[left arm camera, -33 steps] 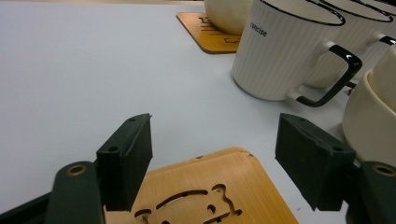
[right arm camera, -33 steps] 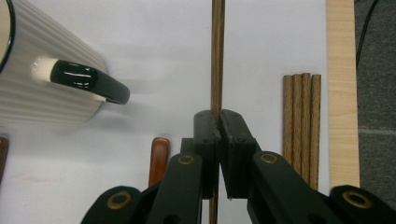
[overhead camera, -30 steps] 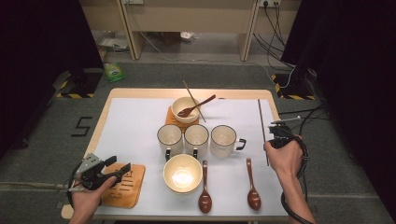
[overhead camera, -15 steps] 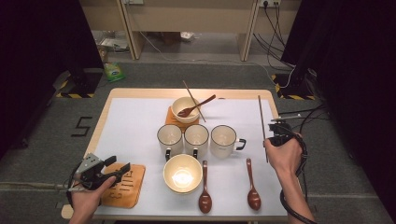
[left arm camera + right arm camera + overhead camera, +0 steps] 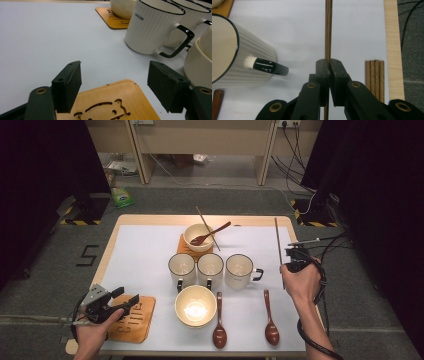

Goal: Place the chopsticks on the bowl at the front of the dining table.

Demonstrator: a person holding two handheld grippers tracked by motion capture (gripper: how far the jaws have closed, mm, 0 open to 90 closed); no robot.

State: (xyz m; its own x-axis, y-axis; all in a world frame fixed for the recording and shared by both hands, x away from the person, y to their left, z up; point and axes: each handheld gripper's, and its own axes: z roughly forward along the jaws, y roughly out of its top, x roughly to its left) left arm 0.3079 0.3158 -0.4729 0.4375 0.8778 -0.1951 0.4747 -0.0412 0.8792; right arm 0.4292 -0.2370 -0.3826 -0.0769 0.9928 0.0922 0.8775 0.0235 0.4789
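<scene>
My right gripper [image 5: 291, 262] is shut on a thin wooden chopstick [image 5: 278, 240] near the table's right edge; in the right gripper view the chopstick [image 5: 328, 30] runs straight up from between the closed jaws [image 5: 328, 65]. My left gripper [image 5: 126, 296] hangs open over a wooden coaster [image 5: 134, 321] at the front left. In the left gripper view the jaws [image 5: 115, 85] stand wide apart above the coaster [image 5: 117, 100] with nothing between them.
Three ribbed white mugs [image 5: 210, 269] stand in a row mid-table, a cream bowl [image 5: 195, 305] in front of them. Two brown spoons [image 5: 270, 320] lie at the front right. A far bowl [image 5: 198, 237] on a coaster holds a spoon and a chopstick. Several chopsticks [image 5: 375, 77] lie right of my right gripper.
My right gripper has edged a little toward the far side of the table with the chopstick in it. The left gripper has stayed still and open.
</scene>
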